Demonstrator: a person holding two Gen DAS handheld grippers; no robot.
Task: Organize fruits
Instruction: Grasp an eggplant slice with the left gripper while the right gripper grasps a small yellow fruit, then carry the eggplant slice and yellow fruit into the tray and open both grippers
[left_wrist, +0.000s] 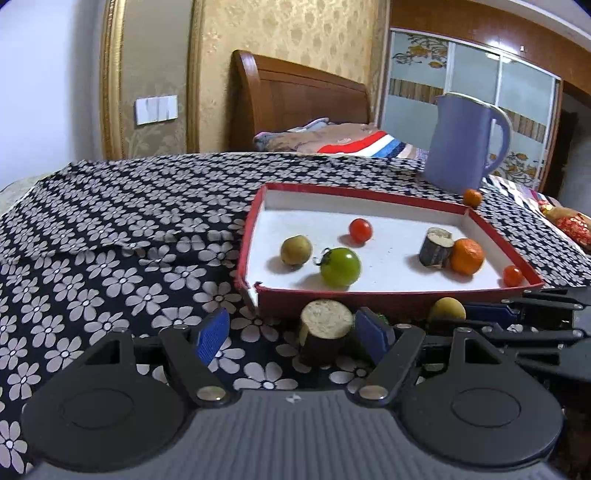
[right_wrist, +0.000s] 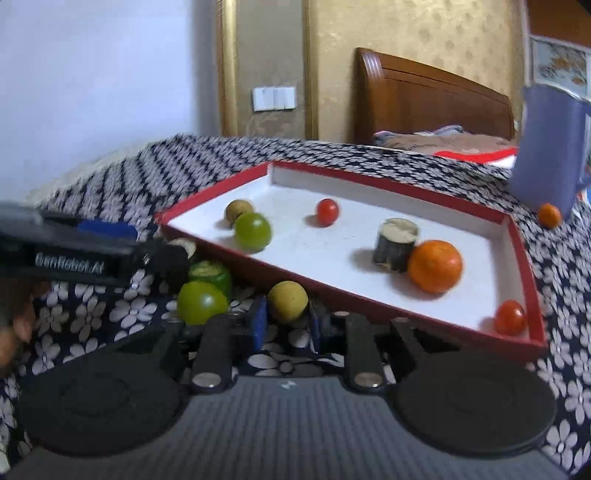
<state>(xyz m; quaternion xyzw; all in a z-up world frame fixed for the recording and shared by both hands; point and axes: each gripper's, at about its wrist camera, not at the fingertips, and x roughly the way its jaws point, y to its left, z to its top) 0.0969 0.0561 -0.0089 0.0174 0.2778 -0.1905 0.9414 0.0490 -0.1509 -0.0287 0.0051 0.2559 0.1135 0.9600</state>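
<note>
A red tray (left_wrist: 369, 192) with a white floor lies on the flowered cloth. In it are a green tomato (left_wrist: 340, 267), a tan fruit (left_wrist: 295, 250), two cherry tomatoes (left_wrist: 361, 229), a dark cane piece (left_wrist: 436, 247) and an orange (left_wrist: 467, 256). My left gripper (left_wrist: 291, 338) is open just before the tray's near wall. Another cane piece (left_wrist: 325, 328) stands between its blue pads, close to the right one and apart from the left. My right gripper (right_wrist: 288, 325) is shut on a round tan fruit (right_wrist: 288, 297) beside the tray's near edge.
On the cloth left of the right gripper lie a green tomato (right_wrist: 201, 302) and a green cucumber piece (right_wrist: 210, 277). A blue jug (left_wrist: 461, 144) stands behind the tray with a small orange (left_wrist: 472, 196) at its foot. A bed with bedding lies beyond.
</note>
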